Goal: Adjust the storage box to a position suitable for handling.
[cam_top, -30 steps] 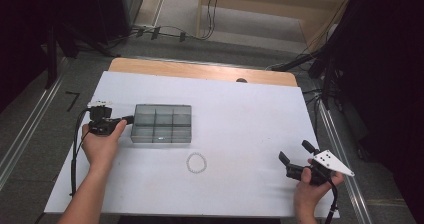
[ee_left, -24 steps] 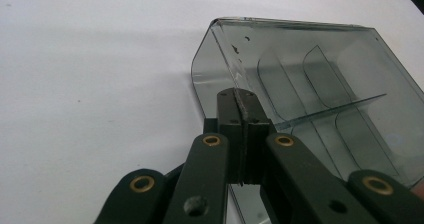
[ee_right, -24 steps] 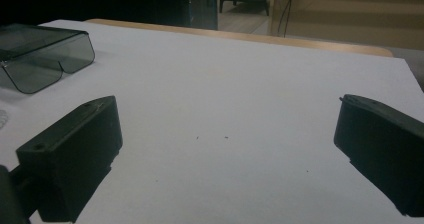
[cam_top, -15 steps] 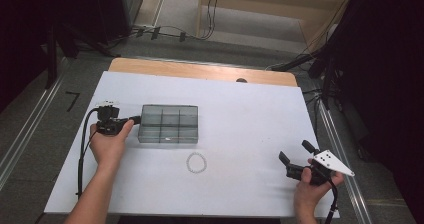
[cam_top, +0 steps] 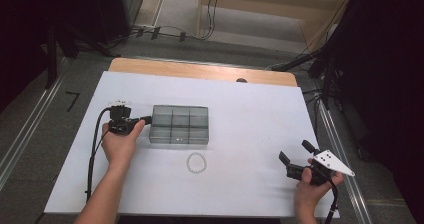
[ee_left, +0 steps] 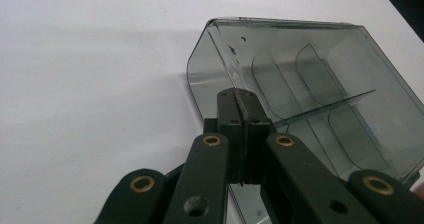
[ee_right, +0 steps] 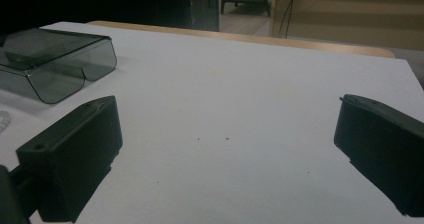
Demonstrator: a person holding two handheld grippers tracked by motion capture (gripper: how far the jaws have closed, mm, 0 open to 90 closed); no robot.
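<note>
1. Looking down in the high view: a white table takes up the middle of the frame, with a strip of bare wood along its far edge. A smoky clear compartment box, divided into six cells, lies left of centre. The left tongs, held in a hand at centre left, are pressed together on the box's left wall. A small bead bracelet lies on the table just below the box, apart from it. The right tongs, in a hand at lower right, stand spread above bare table, well apart from box and bracelet.

2. Left gripper view: the left tongs rise from bottom centre, jaws pressed together, pinching the rim of the compartment box; the box runs toward the upper right, its inner dividers visible through the tinted plastic.

3. Right gripper view: the right tongs are spread wide, one jaw at lower left, one at right, nothing between them. The compartment box sits at upper left.
</note>
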